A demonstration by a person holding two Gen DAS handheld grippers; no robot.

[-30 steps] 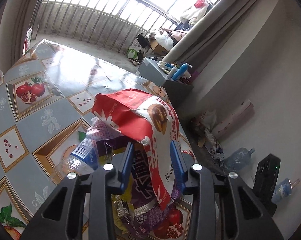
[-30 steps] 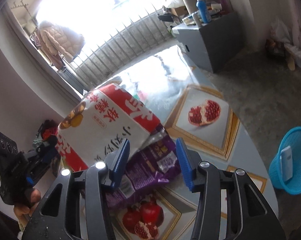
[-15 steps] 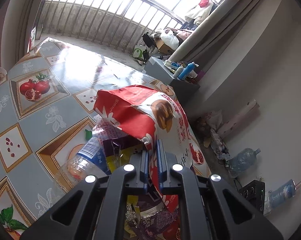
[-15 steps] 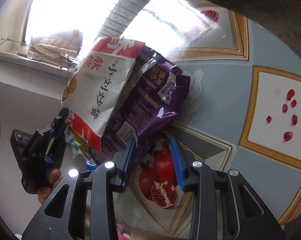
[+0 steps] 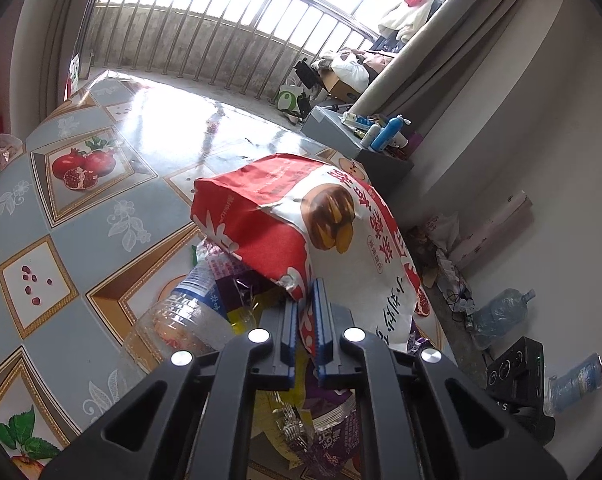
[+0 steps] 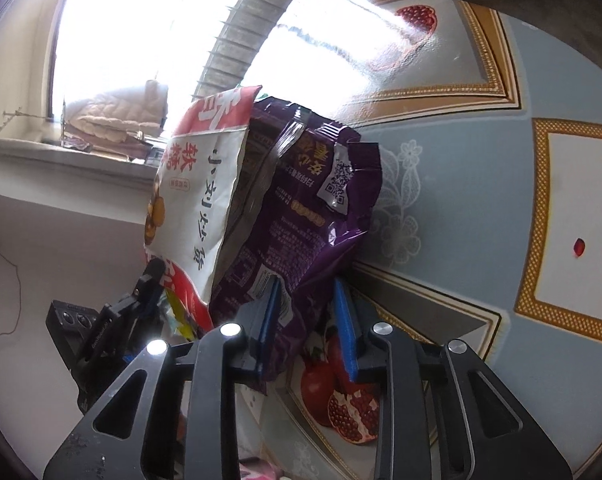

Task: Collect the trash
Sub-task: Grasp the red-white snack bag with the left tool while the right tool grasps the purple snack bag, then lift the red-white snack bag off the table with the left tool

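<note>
My left gripper is shut on the lower edge of a red and white snack bag, held above the table. The same bag shows at the left of the right wrist view, with the left gripper below it. A purple snack bag stands between the blue pads of my right gripper, which is open around its lower end. Under the red bag lie a clear plastic bottle and purple and yellow wrappers.
The table has a blue cloth with pomegranate pictures. A grey cabinet with bottles stands beyond its far edge. On the floor at the right are water jugs, a black device and scattered rubbish.
My left gripper has closed on the red and white bag. My right gripper has swung down over the table and moved in around the purple bag, its jaws narrowing.
</note>
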